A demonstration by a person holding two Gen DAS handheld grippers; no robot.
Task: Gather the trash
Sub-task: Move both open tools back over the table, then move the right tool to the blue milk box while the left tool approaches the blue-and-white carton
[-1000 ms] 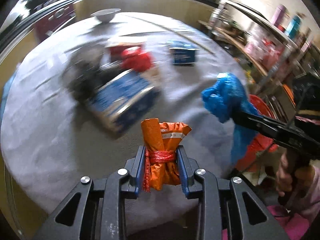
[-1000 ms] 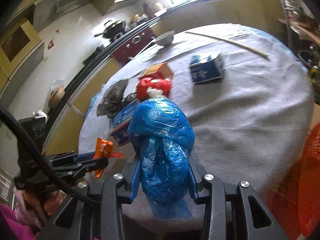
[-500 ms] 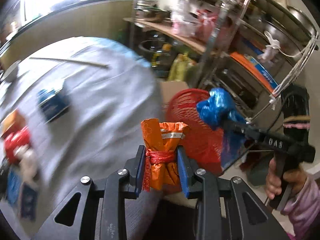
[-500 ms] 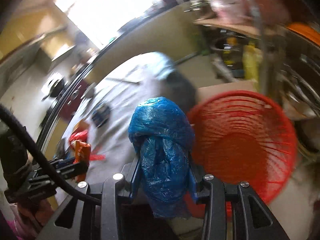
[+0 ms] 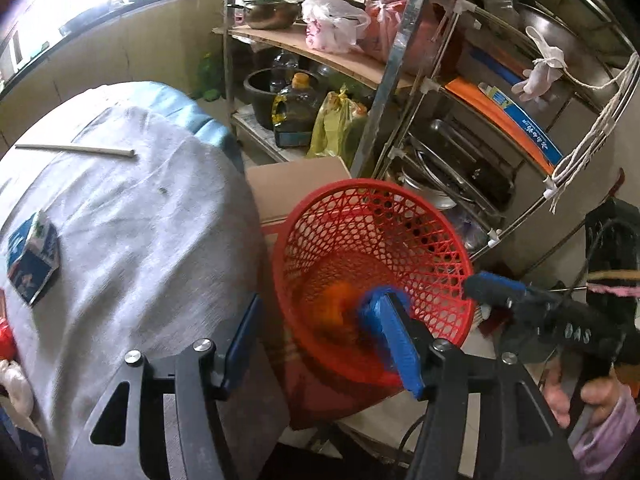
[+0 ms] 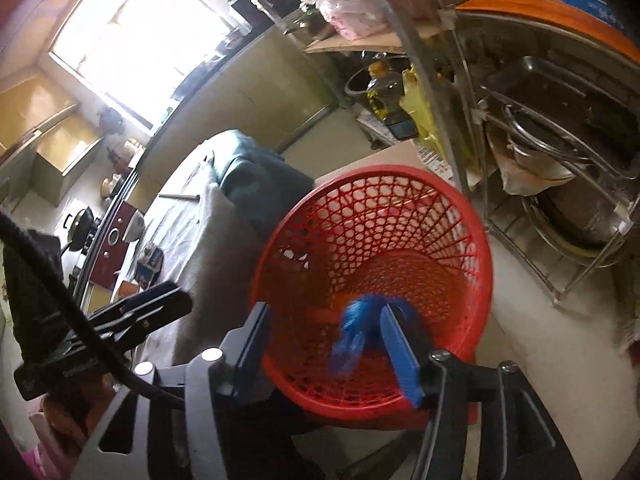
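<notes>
Trash is going into the red plastic lattice basket (image 5: 372, 216), which stands on the floor just beside the grey-cloth-covered worktop (image 5: 132, 216). The left hand-held gripper (image 5: 324, 340) hangs over the basket's mouth with its jaws apart and nothing between them; they have just been opening, and the orange crumpled wrapper bundle (image 5: 336, 304) shows as a blur below, inside the basket. The right hand-held gripper (image 6: 332, 352) is likewise released over the basket, its jaws having just been opening, and the blue crumpled plastic bag (image 6: 356, 332) is a blur by the right pad, seemingly dropping free; whether it touches that pad I cannot tell.

Both bundles look light, soft and crushable, with slick film surfaces, so a squeeze across the bulky middle or at a tied neck should hold them without harm.

On the worktop a small blue-and-white carton (image 5: 34, 256) waits; being stiffer card, it would best be pinched across its flat opposite sides. A thin pale stick (image 5: 76, 150) lies farther back.
</notes>
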